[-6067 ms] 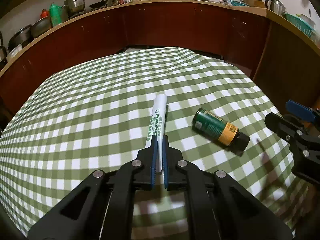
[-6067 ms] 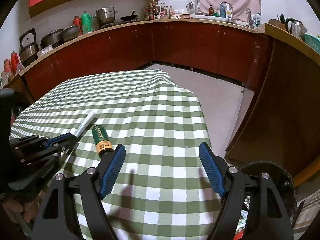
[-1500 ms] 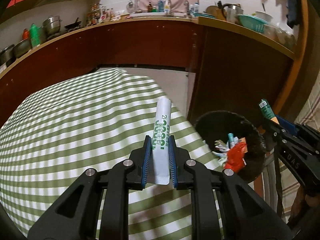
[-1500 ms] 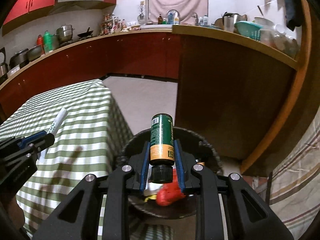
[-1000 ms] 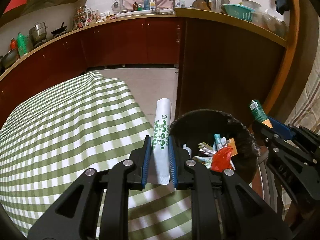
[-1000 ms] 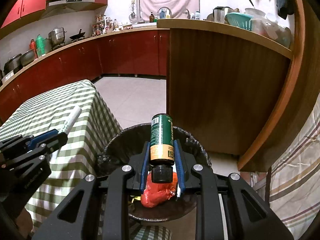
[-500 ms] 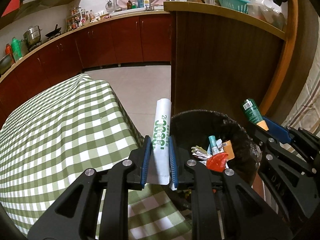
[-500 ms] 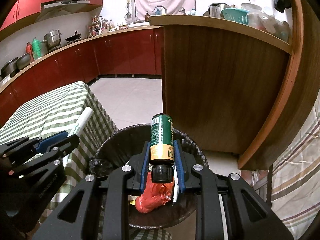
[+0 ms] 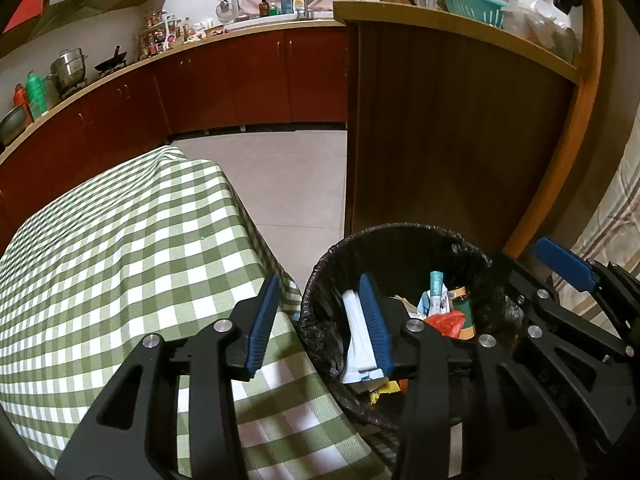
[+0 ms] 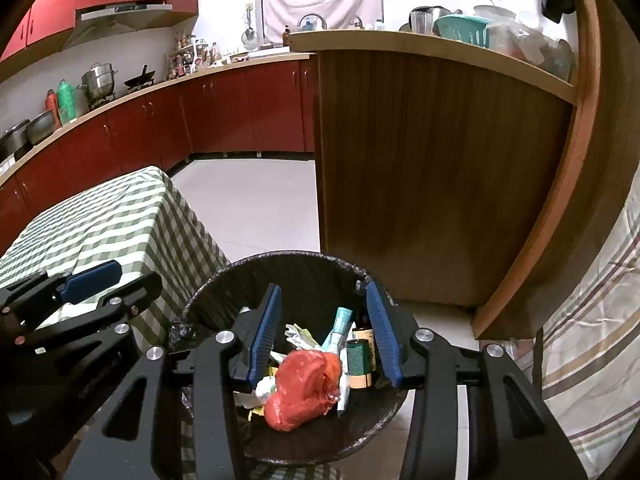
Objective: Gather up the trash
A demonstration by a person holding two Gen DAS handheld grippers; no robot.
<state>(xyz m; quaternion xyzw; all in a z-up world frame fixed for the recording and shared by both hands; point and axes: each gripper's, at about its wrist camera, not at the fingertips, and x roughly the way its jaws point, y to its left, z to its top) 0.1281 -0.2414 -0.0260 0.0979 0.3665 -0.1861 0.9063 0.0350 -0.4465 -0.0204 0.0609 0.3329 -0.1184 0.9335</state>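
Kitchen, one checked table point(image 9: 120, 280), one bin point(image 10: 288, 268), two opening grippers, nothing gripped.

Left of the left gripper point(image 9: 318, 322), with its blue pads point(image 9: 262, 320), lies a green-and-white checked tablecloth point(image 9: 120, 264). Between the right gripper's point(image 10: 326, 330) pads, a black-lined bin point(image 10: 288, 266) holds a red bag point(image 10: 304, 388), a green-and-orange bottle point(image 10: 359, 362) and a teal tube point(image 10: 338, 330).
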